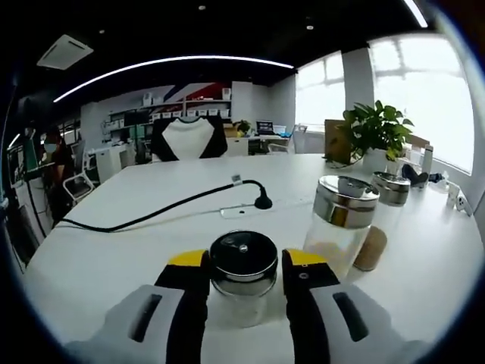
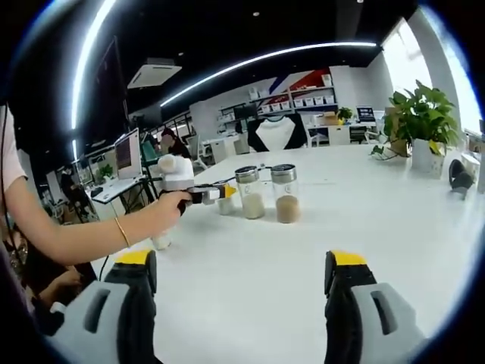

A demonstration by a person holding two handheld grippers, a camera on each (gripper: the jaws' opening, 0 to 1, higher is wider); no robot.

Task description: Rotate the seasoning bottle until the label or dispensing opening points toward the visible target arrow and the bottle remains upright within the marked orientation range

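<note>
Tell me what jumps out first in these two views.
In the left gripper view, the left gripper has its yellow-tipped jaws either side of a small clear seasoning bottle with a dark metal lid. Two taller jars stand to its right, a black cable behind. In the right gripper view, the right gripper is open over bare white table.

Three seasoning bottles [image 1: 243, 274] stand on the worktop [image 1: 151, 250], lower centre and right of frame. One potted plant [image 1: 373, 133] sits upper right, one black cable [image 1: 163, 208] mid-left.

Bright office, white table [image 1: 151, 235] (big windows [image 1: 432, 98])
</note>
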